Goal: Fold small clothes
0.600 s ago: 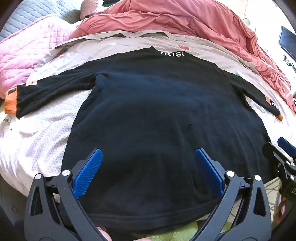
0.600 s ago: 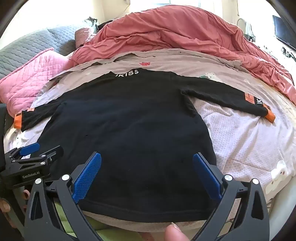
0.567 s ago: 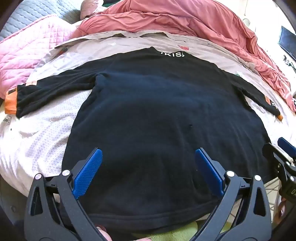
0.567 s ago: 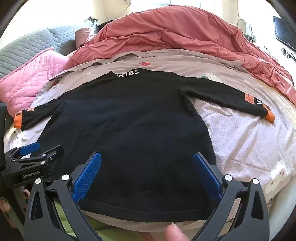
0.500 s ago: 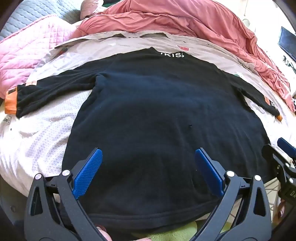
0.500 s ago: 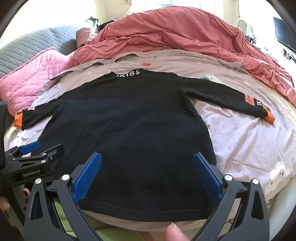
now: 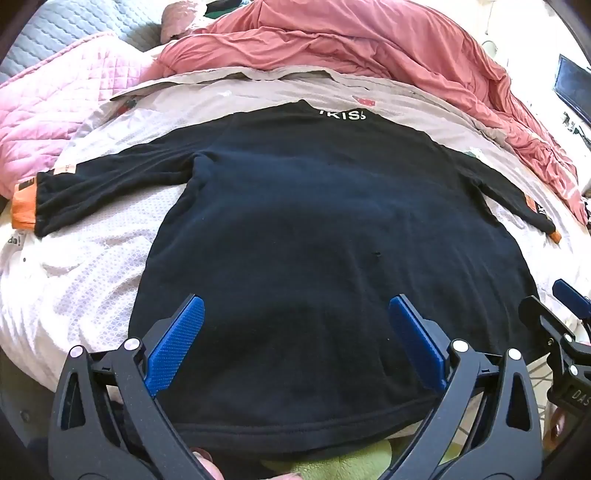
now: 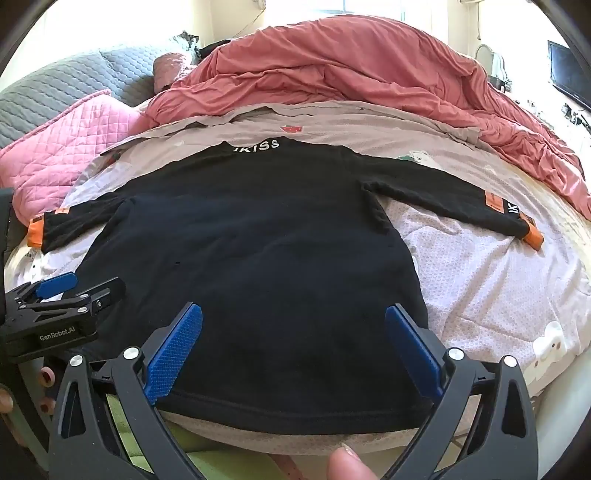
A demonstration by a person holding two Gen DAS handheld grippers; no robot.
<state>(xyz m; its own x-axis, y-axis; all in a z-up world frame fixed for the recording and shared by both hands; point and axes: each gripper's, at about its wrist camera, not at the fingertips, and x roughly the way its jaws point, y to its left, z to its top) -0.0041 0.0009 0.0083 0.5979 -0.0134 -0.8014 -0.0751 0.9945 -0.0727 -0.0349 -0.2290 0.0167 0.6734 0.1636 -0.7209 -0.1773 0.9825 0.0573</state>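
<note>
While one black top point(image 7: 325, 236) lies flat, two grippers, left gripper point(image 7: 295, 339) and right gripper point(image 8: 293, 343), gape wide, empty.

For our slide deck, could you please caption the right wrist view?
Open right gripper above the hem of a black sweater spread flat on the bed.

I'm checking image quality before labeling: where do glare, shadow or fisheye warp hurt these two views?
Left wrist view: the black shirt is so dark its folds barely show; the bed's edge bows with fisheye curvature; the corners are vignetted. Right wrist view: the window at top is blown out; the pink duvet is evenly lit and sharp.
</note>
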